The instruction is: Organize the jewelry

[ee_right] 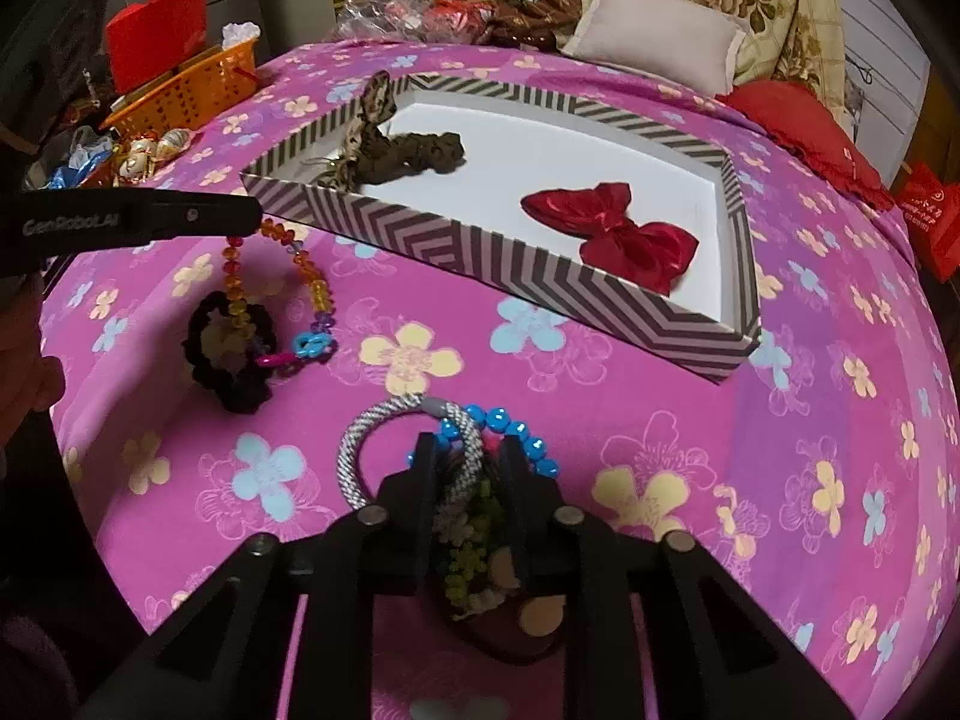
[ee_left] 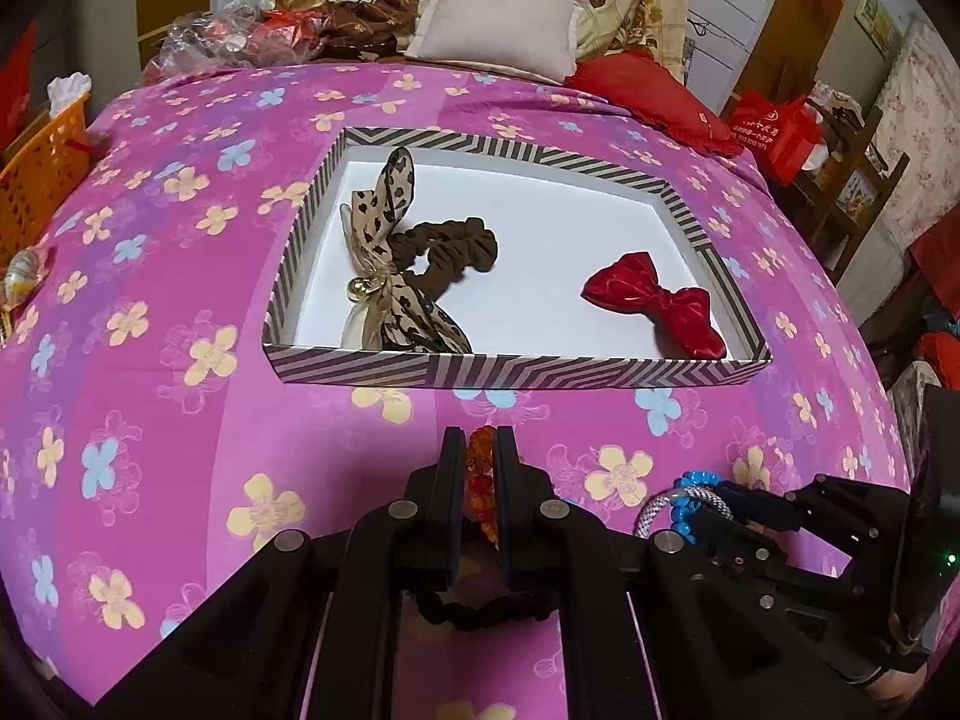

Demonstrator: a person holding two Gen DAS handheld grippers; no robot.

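Note:
A striped box [ee_left: 372, 369] [ee_right: 480, 258] lies on the pink bedspread. In it are a leopard-print scrunchie [ee_left: 420, 258] [ee_right: 414, 156] and a red bow [ee_left: 654, 300] [ee_right: 612, 228]. My left gripper [ee_left: 480, 450] [ee_right: 255, 219] is shut on an orange bead bracelet [ee_left: 480, 480] [ee_right: 270, 276], which hangs above a black scrunchie [ee_right: 231, 354]. My right gripper [ee_right: 468, 450] [ee_left: 738, 498] is shut on a grey-white rope hair tie [ee_right: 408, 450] [ee_left: 660, 504] and a blue bead bracelet [ee_right: 516, 432] [ee_left: 690, 498], just in front of the box.
An orange basket [ee_left: 42, 174] [ee_right: 186, 90] stands at the bed's left edge. Pillows [ee_left: 498, 24] [ee_right: 660, 36], a red cushion [ee_left: 654, 96] and clutter line the far side. A floral hair clip [ee_right: 480, 540] lies under the right gripper.

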